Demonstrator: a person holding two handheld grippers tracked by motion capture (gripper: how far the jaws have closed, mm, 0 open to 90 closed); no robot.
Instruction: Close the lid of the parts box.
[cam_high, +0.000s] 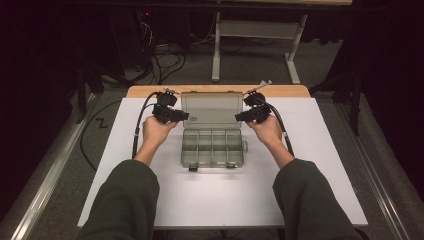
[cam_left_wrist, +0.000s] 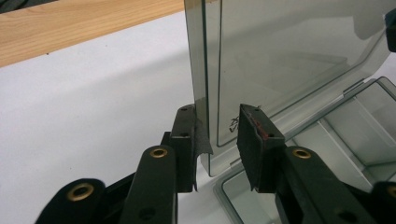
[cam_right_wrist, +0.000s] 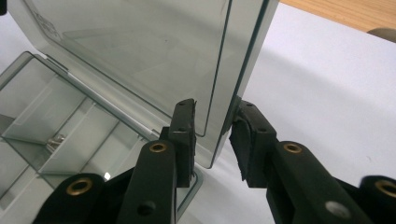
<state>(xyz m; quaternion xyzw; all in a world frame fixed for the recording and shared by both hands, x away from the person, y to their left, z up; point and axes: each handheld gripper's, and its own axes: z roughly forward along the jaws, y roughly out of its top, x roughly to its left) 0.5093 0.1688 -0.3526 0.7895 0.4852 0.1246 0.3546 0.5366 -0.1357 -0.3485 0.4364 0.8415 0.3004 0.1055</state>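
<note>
A clear, smoke-tinted compartment box (cam_high: 212, 145) sits open at the middle of a white table (cam_high: 225, 195), its lid (cam_high: 212, 110) standing upright at the far side; a small label on the lid's lower left carries dark print, too small to read in the high view and cut off by the jaws in the left gripper view.

The person's left gripper (cam_high: 172, 115) meets the lid's left edge and the right gripper (cam_high: 247, 116) its right edge, one hand on each side of the box. In the left gripper view the lid's edge (cam_left_wrist: 205, 93) runs between the spread jaws; the left pad (cam_left_wrist: 198, 140) lies against the outer face, the right pad (cam_left_wrist: 252, 144) stands clear of the inner face. In the right gripper view the lid's edge (cam_right_wrist: 238, 84) also passes between the jaws; the right pad (cam_right_wrist: 240, 135) touches the outer face, the left pad (cam_right_wrist: 184, 130) sits just off the inner one; neither gripper pinches.

White tabletop lies free to left, right and near side of the box; a wooden strip (cam_high: 150, 91) borders the table's far edge just behind the lid. A small metal piece (cam_right_wrist: 56, 139) rests in one compartment.
</note>
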